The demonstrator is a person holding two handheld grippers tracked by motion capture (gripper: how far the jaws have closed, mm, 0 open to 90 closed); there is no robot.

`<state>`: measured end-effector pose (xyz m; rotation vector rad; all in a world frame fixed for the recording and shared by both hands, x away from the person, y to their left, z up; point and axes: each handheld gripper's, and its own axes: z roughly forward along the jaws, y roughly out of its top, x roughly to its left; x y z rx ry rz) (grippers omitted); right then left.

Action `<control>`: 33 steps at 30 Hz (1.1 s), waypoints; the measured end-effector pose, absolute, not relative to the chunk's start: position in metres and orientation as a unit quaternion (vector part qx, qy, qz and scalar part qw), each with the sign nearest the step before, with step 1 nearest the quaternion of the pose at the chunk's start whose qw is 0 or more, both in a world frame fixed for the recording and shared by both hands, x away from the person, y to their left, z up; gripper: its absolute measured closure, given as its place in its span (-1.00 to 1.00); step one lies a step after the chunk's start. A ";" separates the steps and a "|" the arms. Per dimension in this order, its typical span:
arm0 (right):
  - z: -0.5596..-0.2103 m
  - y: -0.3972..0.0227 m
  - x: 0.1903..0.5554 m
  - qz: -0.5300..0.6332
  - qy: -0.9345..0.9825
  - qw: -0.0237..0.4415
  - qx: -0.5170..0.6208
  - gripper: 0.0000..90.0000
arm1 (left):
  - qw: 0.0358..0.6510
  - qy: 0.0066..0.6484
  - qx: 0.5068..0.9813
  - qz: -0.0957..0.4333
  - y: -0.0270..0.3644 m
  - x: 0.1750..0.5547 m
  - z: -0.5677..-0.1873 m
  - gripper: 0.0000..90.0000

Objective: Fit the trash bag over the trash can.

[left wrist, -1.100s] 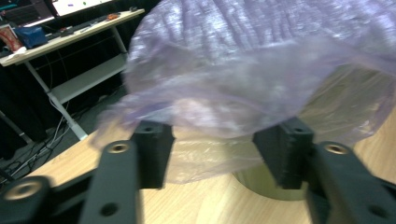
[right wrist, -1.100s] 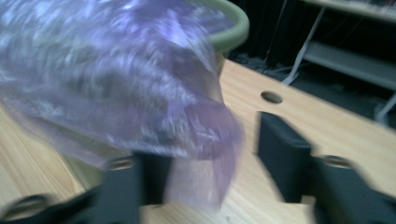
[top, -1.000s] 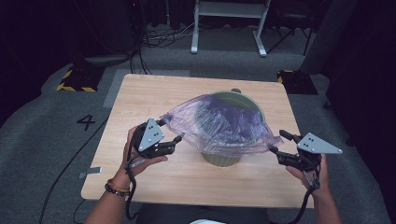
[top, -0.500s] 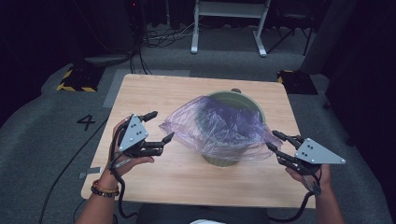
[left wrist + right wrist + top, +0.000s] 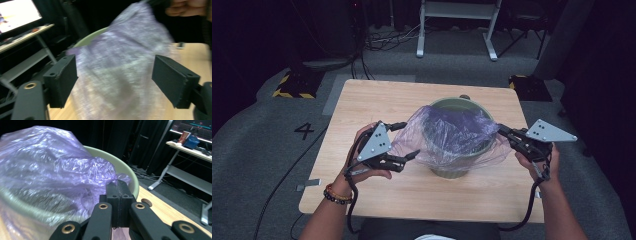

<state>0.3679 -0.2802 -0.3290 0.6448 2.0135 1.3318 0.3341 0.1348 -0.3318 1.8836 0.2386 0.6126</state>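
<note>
our left hand-held gripper stood apart and empty, the purple plastic bag lying just beyond it toward the worktop's right edge. our right hand-held gripper was clamped on the bag's opposite edge. the bag lined and overhung the green bucket at mid-worktop; we could not make out any contents.

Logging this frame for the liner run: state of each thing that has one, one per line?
left gripper: open, fingers spread either side of the bag, not clamped on it.
right gripper: shut on the bag's edge, fingers pressed together on a bunched bit.
purple bag: draped over the bin's mouth, hanging down outside the near side.
green bin: upright on the table, far rim bare.
</note>
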 end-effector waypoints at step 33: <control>-0.331 -0.275 0.405 0.490 0.777 0.270 0.290 0.97 | 0.438 0.052 0.859 0.261 0.097 0.337 -0.350 -0.54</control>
